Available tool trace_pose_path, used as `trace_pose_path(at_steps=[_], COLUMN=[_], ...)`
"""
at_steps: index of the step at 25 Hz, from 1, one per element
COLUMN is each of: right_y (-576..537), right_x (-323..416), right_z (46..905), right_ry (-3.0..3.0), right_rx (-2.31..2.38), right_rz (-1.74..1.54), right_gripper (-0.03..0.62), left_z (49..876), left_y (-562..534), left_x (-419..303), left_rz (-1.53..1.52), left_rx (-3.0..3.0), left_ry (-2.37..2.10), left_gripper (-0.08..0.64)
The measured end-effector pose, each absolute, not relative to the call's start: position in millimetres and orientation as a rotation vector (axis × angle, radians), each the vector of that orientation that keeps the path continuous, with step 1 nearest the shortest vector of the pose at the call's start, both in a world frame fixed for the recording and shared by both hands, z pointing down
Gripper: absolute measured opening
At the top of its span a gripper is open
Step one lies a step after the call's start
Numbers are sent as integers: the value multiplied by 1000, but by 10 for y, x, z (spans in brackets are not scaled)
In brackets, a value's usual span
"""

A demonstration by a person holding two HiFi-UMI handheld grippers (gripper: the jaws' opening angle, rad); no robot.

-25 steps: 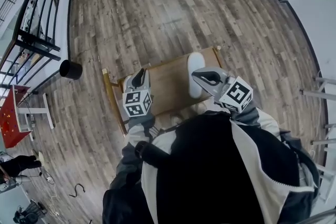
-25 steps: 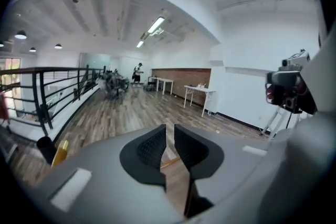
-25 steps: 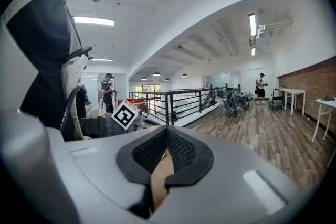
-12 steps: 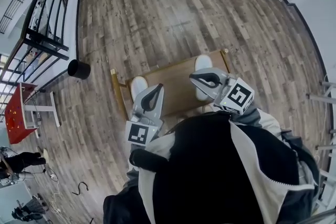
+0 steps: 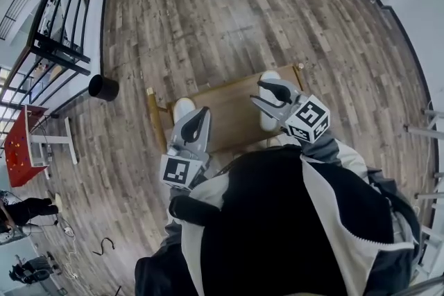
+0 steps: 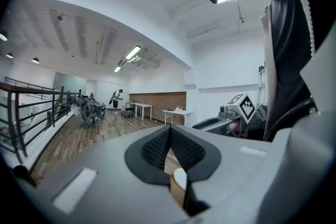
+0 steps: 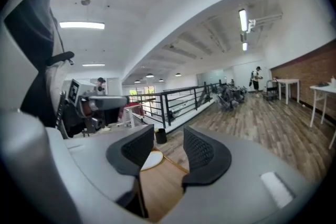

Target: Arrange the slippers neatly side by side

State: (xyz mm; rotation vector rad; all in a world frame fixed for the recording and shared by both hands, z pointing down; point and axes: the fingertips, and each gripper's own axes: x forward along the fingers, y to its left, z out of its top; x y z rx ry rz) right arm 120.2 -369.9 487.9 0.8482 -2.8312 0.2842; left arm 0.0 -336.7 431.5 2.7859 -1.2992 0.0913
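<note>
Two white slippers are seen on a low wooden table (image 5: 229, 111) on the plank floor (image 5: 208, 10).
- Left slipper (image 5: 182, 107): set at the table's left end, toe toward the far edge.
- Right slipper (image 5: 266, 123): set at the table's right end, partly covered by the gripper above it. The pair is kept well apart, with bare wood between.

Left gripper (image 5: 200, 112): held above the table's near-left part, just beside the left slipper. Its jaws are clenched together, and nothing is gripped.

Right gripper (image 5: 262, 94): held over the right slipper. Its jaws are opening, and only bare table (image 7: 160, 186) and the left slipper (image 7: 151, 159) are seen through the gap; nothing is held. Contact with the right slipper cannot be judged from above.

A black bin (image 5: 103, 87) is noted on the floor beyond the table's left end, near a dark railing (image 5: 55, 24).
</note>
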Motion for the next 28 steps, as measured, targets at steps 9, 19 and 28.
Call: trace_pose_path(at_steps=[9, 19, 28], right_y=[-4101, -4156, -4082], right_x=[1888, 2430, 2238], right_z=[6733, 7926, 8165], right_ry=[-2309, -1932, -1870], right_rx=[1072, 1121, 1041], right_rz=[707, 1047, 1100], right_gripper=[245, 250, 23], left_z=[4252, 4246, 4236], left_y=[-3243, -3165, -3139], left_x=[145, 173, 46], left_rz=[149, 212, 225], left_rx=[2847, 2844, 2793], left_ry=[-1224, -1227, -1282], left_gripper=[18, 18, 18])
